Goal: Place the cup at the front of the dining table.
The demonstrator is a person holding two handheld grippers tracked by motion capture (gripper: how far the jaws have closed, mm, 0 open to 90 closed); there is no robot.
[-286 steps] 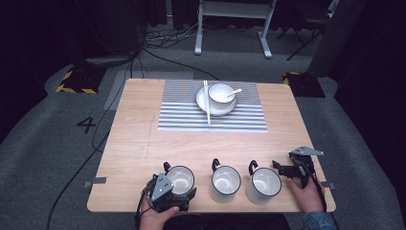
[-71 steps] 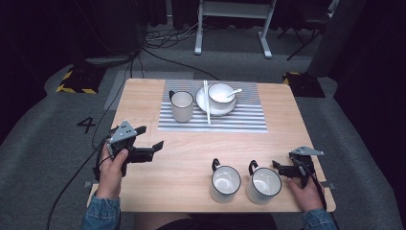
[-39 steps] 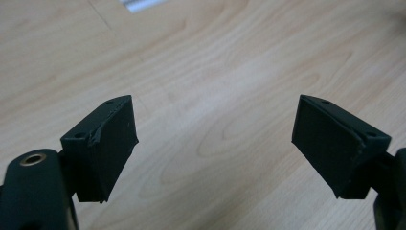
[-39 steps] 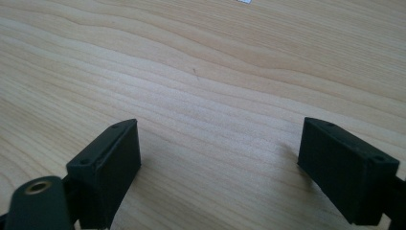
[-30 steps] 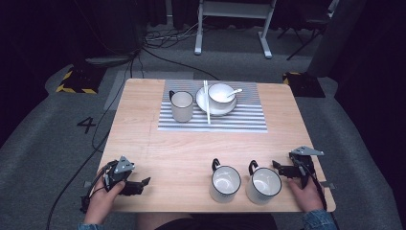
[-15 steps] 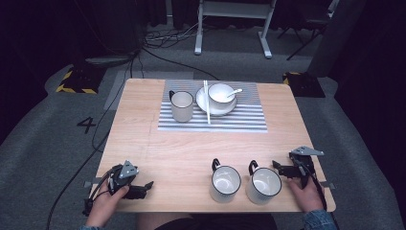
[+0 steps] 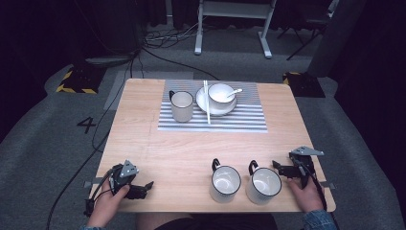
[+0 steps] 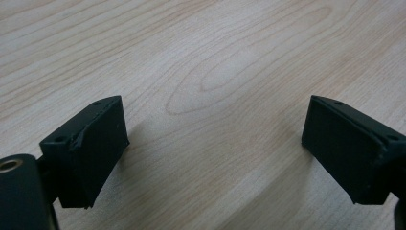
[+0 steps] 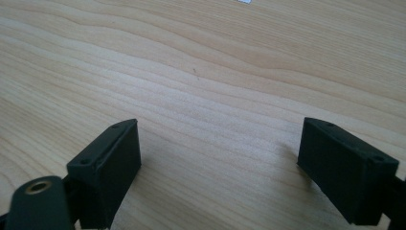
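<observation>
One white mug [image 7: 182, 106] stands on the striped mat [image 7: 239, 118] at the back, left of a plate [image 7: 206, 104] with a bowl [image 7: 221, 93], a spoon and a chopstick [image 7: 207, 108]. Two more white mugs [image 7: 225, 183] [image 7: 263, 186] stand side by side near the front edge. My left gripper [image 7: 143, 188] rests open at the front left corner, jaws wide over bare wood [image 8: 215, 96]. To the right of the mugs my right gripper [image 7: 282, 168] lies open on the table, nothing between its jaws [image 9: 215, 143].
The wooden table [image 7: 191, 148] has its front edge just under both hands. Cables [image 7: 95, 143] trail on the grey floor at the left. A white stand [image 7: 234, 19] is behind the table.
My left gripper set a mug on the mat, then came back open to the front left corner; over the last second it shifted slightly right. The right gripper has stayed still.
</observation>
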